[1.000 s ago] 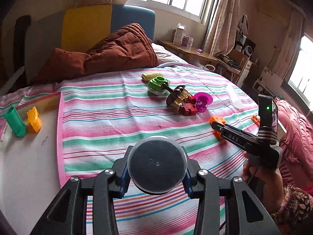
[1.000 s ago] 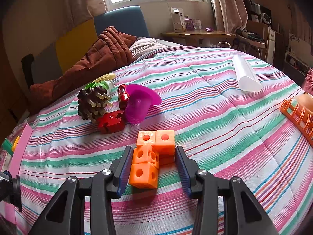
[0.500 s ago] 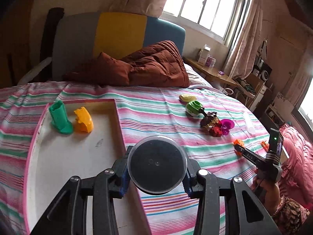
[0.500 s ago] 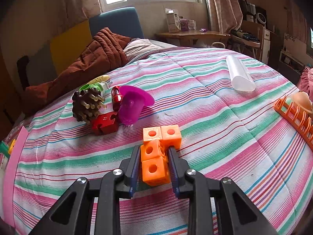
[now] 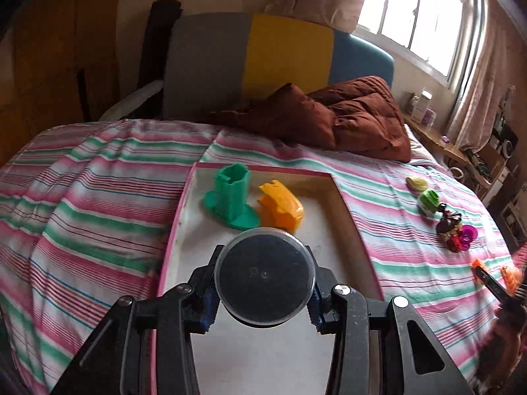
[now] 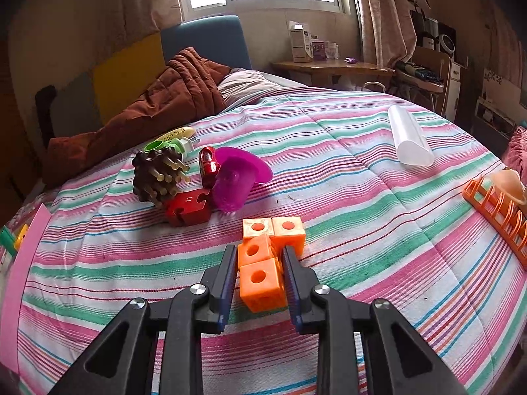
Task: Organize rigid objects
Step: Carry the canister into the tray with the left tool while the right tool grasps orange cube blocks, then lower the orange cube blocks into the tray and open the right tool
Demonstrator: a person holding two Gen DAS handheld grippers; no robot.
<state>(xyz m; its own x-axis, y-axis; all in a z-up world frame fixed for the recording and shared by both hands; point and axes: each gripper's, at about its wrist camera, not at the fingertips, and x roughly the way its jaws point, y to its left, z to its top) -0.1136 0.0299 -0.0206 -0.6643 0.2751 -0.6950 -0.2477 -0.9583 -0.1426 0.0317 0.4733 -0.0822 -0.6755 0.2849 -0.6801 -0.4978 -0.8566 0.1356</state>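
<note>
The left gripper (image 5: 263,278) is clamping a round jar (image 5: 264,279) above the tray (image 5: 346,210), ready for dropping in. The right gripper (image 6: 260,275) is pinching the orange blocks (image 6: 263,263) for lifting.

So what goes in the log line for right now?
left tongs: holding round lid over tray | right tongs: gripping orange blocks

Two toys lie in the pink-rimmed tray (image 5: 342,197): one green piece (image 5: 230,197) and one yellow piece (image 5: 280,207). Beside the tray on the bedspread sit one orange cube cluster (image 6: 266,256) showing four cubes, one red puzzle block (image 6: 189,210), one purple cup (image 6: 235,177), one brown spiky ball (image 6: 158,174) and one clear tube (image 6: 408,141).
</note>
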